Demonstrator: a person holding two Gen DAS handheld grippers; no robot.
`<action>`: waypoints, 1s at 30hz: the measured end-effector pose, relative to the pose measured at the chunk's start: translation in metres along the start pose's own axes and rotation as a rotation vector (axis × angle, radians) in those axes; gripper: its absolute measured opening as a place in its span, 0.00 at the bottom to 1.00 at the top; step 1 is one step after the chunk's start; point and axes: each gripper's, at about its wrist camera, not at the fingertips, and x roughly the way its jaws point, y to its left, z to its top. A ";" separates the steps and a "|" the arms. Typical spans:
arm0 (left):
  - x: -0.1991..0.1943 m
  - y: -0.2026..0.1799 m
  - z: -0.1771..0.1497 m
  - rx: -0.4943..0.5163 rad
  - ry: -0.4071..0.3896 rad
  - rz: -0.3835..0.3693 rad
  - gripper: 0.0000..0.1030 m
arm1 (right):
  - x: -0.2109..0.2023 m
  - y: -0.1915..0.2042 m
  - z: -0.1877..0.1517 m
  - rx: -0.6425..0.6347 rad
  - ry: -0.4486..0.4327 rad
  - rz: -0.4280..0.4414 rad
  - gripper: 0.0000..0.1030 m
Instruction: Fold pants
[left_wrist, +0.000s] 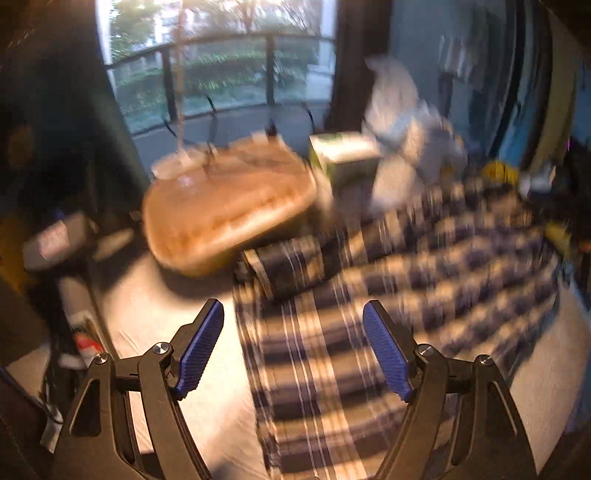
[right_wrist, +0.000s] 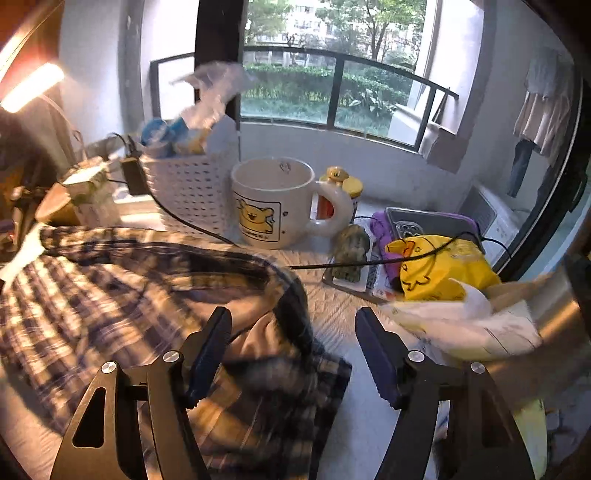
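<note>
The pants (left_wrist: 369, 295) are blue-and-cream plaid and lie spread over a pale sheet, blurred in the left wrist view. A folded or rolled part lies near their far left edge. My left gripper (left_wrist: 293, 306) hovers above the near strip of the fabric, open, with nothing pressed between its blue pads (left_wrist: 199, 350). In the right wrist view the pants (right_wrist: 110, 295) lie bunched, with a dark band curving across them. My right gripper (right_wrist: 293, 312) is open above that bunched end, and its pads do not touch the cloth.
A brown cushion-like slab (left_wrist: 229, 206) and a green box (left_wrist: 347, 158) sit beyond the pants. Close by are a white mug (right_wrist: 269, 206), a white basket (right_wrist: 188, 188), a black cable (right_wrist: 192, 225), a yellow bag (right_wrist: 439, 269) and white paper (right_wrist: 461, 325).
</note>
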 end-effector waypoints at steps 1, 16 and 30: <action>0.010 -0.005 -0.003 0.034 0.034 0.028 0.75 | -0.009 -0.001 -0.005 0.009 -0.005 0.002 0.69; -0.004 0.018 0.003 -0.186 -0.081 0.221 0.75 | -0.062 -0.016 -0.101 0.284 0.026 0.000 0.69; -0.064 -0.087 -0.102 -0.179 0.006 -0.144 0.76 | -0.044 -0.006 -0.135 0.546 0.060 0.235 0.84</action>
